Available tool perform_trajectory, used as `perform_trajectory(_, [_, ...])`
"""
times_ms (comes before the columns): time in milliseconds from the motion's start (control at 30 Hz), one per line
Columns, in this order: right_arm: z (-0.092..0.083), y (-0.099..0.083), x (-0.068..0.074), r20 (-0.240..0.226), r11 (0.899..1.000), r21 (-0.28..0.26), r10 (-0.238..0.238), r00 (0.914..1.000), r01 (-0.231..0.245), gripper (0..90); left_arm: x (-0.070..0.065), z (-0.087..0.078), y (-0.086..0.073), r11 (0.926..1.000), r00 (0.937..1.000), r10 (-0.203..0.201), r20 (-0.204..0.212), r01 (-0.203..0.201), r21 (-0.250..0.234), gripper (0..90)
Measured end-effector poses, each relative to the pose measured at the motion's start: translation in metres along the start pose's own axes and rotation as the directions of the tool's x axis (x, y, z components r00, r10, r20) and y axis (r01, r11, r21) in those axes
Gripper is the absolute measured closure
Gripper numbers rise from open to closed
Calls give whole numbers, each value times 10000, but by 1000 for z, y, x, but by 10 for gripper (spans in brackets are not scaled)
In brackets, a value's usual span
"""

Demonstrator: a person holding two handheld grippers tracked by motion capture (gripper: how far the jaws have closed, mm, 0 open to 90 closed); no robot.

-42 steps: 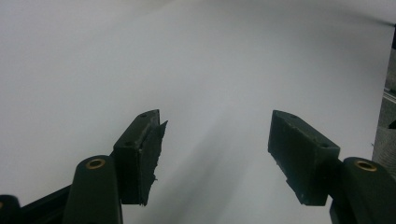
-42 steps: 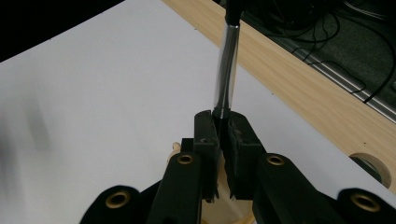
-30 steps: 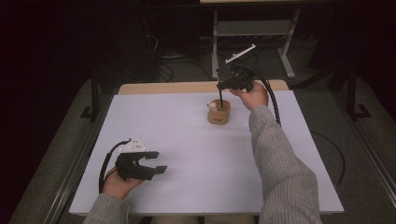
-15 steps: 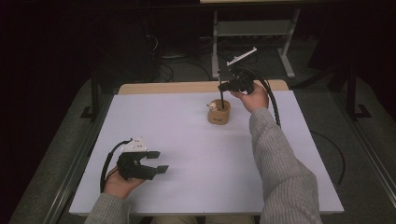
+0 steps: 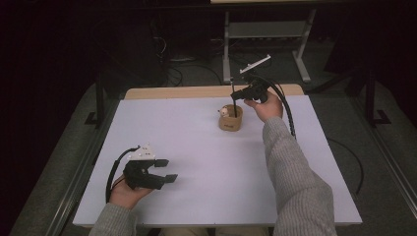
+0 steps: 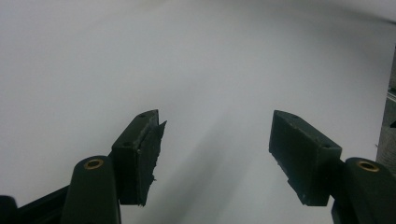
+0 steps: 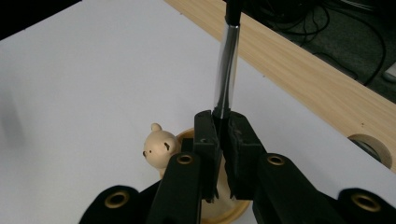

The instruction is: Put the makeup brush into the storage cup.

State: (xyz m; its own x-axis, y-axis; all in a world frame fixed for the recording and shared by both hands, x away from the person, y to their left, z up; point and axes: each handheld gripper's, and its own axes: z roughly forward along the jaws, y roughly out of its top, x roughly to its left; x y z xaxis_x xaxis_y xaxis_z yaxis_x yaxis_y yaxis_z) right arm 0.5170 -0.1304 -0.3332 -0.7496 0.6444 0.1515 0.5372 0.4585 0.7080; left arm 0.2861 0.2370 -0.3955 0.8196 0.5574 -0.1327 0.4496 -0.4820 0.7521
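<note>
The right hand-held gripper (image 5: 235,94) has edged slightly farther from the person, pen (image 5: 233,101) over the holder (image 5: 230,123).

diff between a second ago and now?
Barely any. The right gripper stays shut on the pen, its lower end in the wooden cup; the hand edged slightly toward the table's far edge, if at all. The cup and its bear figure kept their place. The left gripper rests open near the table's near-left corner, unmoved.

Pen (image 5: 233,101) upright in holder (image 5: 230,123); holder far on table (image 5: 206,196), right of centre.
</note>
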Motion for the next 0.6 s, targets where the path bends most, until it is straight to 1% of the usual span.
perform_trajectory(33, [0,-1,0,16,10000,-44,32,10000,-32,825,0,0,0,10000,10000,49,4,-49,15,336])
perform_trajectory(67, [0,-1,1,10,9999,-86,50,10000,-50,825,0,1,0,10000,10000,-33,33,33,-84,336])
perform_trajectory(100, [0,-2,0,0,9999,-155,64,10000,-64,825,1,0,0,9998,9999,158,27,-158,-101,336])
perform_trajectory(133, [1,-3,-1,21,9998,-184,25,10000,-25,825,1,0,0,9999,9999,132,39,-131,-89,335])
perform_trajectory(200, [1,-3,-1,-30,9998,-124,169,9999,-169,825,1,-1,-1,10000,10000,93,35,-93,-33,335])
perform_trajectory(233, [3,-4,-1,-43,9998,-136,163,9999,-164,825,2,-1,-1,10000,10000,79,44,-78,-59,335])
perform_trajectory(267, [3,-4,-1,-25,9997,-139,203,9998,-203,825,2,-2,-1,9999,9999,96,47,-96,-53,334])
perform_trajectory(300, [5,-5,-2,4,9998,-130,116,9999,-115,825,1,-2,0,10000,10000,85,44,-85,-41,334])
perform_trajectory(400, [7,-6,-1,59,9997,-97,244,9997,-244,824,0,-1,0,10000,9999,79,76,-79,-29,334])
perform_trajectory(467, [8,-8,-2,24,9998,-170,87,10000,-87,823,0,0,0,10000,10000,38,75,-38,-69,334])
perform_trajectory(500, [8,-8,-1,1,9996,-100,250,9997,-250,823,0,0,0,10000,10000,-13,88,13,-49,334])
perform_trajectory(567, [9,-10,-1,18,9997,-52,254,9997,-254,822,0,0,0,10000,9999,54,88,-53,-58,334])
perform_trajectory(600, [11,-11,-2,-21,9997,-85,244,9997,-244,821,0,0,0,10000,9999,14,103,-13,-63,334])
